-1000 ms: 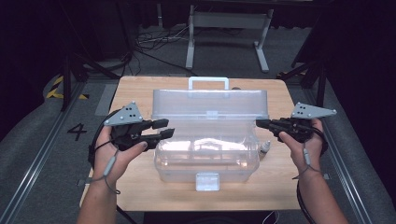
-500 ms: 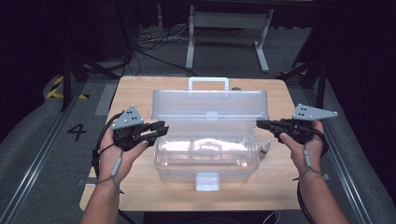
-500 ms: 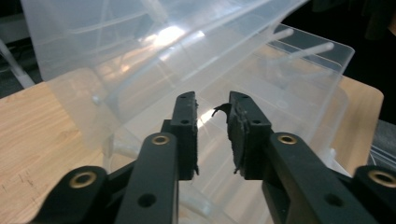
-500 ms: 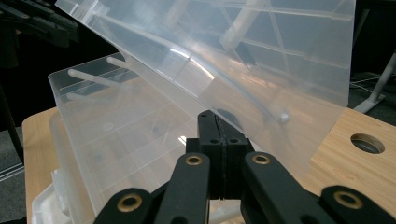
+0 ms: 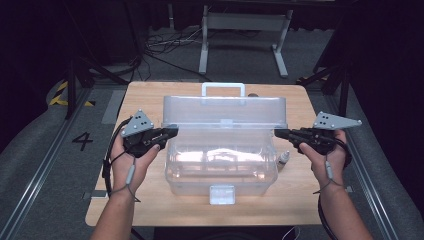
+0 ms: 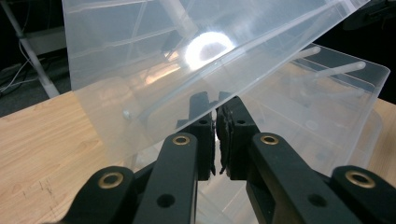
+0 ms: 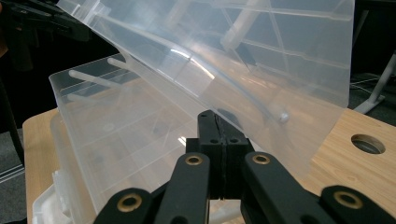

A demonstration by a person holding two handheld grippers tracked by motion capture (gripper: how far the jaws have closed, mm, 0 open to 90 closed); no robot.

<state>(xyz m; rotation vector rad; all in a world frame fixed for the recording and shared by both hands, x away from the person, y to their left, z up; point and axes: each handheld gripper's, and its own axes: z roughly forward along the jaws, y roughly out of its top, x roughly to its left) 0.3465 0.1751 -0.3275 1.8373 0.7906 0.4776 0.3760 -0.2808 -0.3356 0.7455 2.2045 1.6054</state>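
Left gripper (image 5: 167,132) sits at the left end of the clear plastic box (image 5: 222,170), where the raised lid (image 5: 225,110) meets the tub. Its jaws have just been closing and now stand almost together; in the left gripper view (image 6: 215,123) a thin slit remains between the pads, and the lid's edge lies right at the tips, though I cannot tell if the plastic is really pinched or only touched. Compared with a second ago, this hand has sunk a little and drawn in toward the box end, from spread jaws beside it to nearly clenched ones at the lid. That reads as a second hold being taken on the lid, ready for swinging it shut or steadying it.

Right gripper (image 5: 280,134) is clenched tight at the box's right end, unchanged from before; in the right gripper view (image 7: 218,126) its tips meet at the lid's lower edge, apparently nipping the thin sheet.

The box stands in the middle of the table (image 5: 150,210), its white latch (image 5: 222,194) toward the near edge and its handle (image 5: 223,89) toward the far edge, with the lid tilted up and back. A small bottle (image 5: 283,159) stands just beside the box's right end, below the right gripper, and could be knocked over. A round hole (image 7: 368,143) in the table lies off to that side.
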